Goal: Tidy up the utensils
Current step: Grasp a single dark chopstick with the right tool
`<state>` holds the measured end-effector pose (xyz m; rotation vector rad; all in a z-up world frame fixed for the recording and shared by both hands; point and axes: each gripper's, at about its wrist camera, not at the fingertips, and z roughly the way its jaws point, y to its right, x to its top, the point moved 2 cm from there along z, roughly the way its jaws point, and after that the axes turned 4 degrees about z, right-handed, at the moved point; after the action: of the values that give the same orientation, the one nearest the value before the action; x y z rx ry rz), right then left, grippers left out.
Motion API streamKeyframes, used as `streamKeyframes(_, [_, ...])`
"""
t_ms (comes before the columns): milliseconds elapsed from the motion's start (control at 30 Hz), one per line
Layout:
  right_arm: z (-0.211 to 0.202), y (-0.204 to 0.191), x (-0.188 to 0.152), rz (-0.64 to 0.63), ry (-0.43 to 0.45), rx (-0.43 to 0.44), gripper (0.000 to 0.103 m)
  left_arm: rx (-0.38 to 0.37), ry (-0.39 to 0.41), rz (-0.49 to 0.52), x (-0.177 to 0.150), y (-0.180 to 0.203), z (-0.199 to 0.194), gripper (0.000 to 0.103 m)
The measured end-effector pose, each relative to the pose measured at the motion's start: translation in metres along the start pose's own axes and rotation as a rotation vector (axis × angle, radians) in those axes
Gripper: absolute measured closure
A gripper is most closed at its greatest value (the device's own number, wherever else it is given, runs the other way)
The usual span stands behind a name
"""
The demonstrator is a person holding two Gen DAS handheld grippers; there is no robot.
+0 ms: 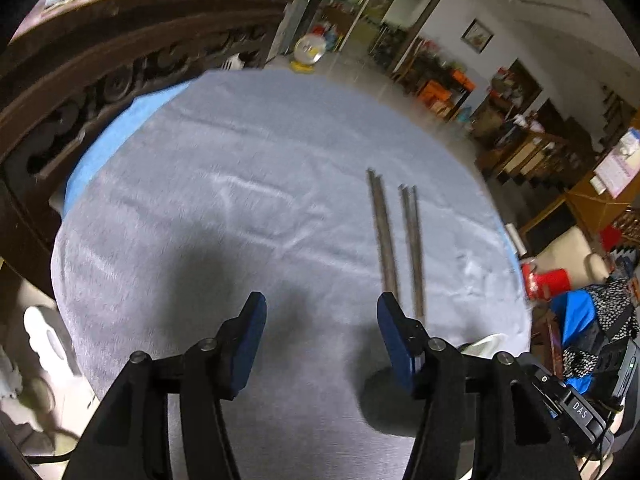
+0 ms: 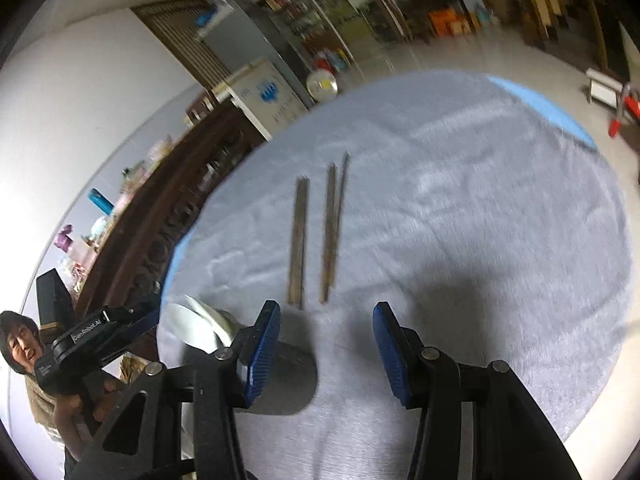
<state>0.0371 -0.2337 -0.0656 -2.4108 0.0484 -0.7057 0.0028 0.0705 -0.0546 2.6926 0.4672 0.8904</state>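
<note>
Both grippers hang empty with jaws apart over the grey cloth (image 1: 240, 208): the left gripper (image 1: 322, 304) hovers with bare cloth between its blue pads, and the right gripper (image 2: 326, 314) does the same just short of the near tips of the chopsticks (image 2: 316, 232). Those chopsticks lie as two close pairs side by side, well clear of any grip, the left pair (image 2: 299, 240) tight together, the right pair (image 2: 332, 232) splaying at the far end. A pinch on one thin stick could roll its partner away, snag the soft cloth, or knock the white bowl (image 2: 200, 328) sitting just left of the right gripper.
</note>
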Motion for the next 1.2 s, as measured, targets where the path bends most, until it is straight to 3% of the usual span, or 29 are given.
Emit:
streamKeyframes(333, [0.039, 0.021, 0.011, 0.027, -0.124, -0.053, 0.051, 0.029, -0.110, -0.001, -0.001, -0.012, 0.035, 0.044])
streamKeyframes(600, [0.086, 0.025, 0.056, 0.036, -0.241, -0.080, 0.051, 0.053, -0.154, -0.003, 0.001, -0.022, 0.053, 0.044])
streamKeyframes(867, [0.154, 0.013, 0.116, 0.058, -0.331, -0.109, 0.063, 0.050, -0.179, 0.006, 0.004, -0.023, 0.065, 0.044])
streamKeyframes(1200, [0.227, -0.013, 0.157, 0.009, -0.416, -0.246, 0.069, 0.038, -0.185, 0.013, 0.014, -0.028, 0.073, 0.044])
